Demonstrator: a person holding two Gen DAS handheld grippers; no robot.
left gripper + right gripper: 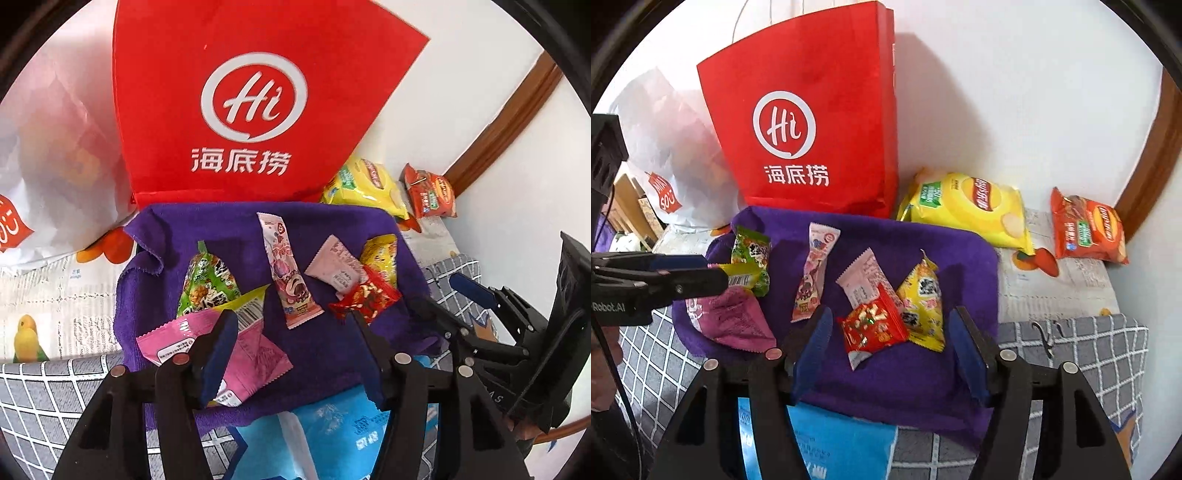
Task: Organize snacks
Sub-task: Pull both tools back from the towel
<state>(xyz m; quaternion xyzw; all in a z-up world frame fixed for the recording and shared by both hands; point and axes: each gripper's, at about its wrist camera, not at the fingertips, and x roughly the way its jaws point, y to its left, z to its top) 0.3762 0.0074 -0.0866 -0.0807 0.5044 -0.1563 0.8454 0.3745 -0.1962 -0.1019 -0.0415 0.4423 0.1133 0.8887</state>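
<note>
Purple cloth [916, 376] covers the middle of the worktop, and the small snacks lie scattered on it in front of a standing red bag [812, 122]. Both tools hover above the cloth with jaws spread and nothing between the pads. The left tool [295, 347] hangs over a pink packet [255, 354], with a green packet [207, 280] just beyond it and a long pink-and-white stick pack [288, 273] lying between the two clusters. The right tool [890, 354] frames a red packet [875, 325] that overlaps a pale pink packet [860, 280] and touches a yellow packet [923, 299]. Two crisp bags — a large yellow one [967, 210] and a red one [1086, 229] — sit off the cloth by the wall.

Judging from this, the step in hand is choosing the next packet to sort. To do it well, come down straight over one packet only; the red one is the awkward pick, since pads closing there could catch its neighbours too. Pinching a crimped end or a free corner would likely lift it clean — a flat squeeze across the middle may crush whatever is inside.
</note>
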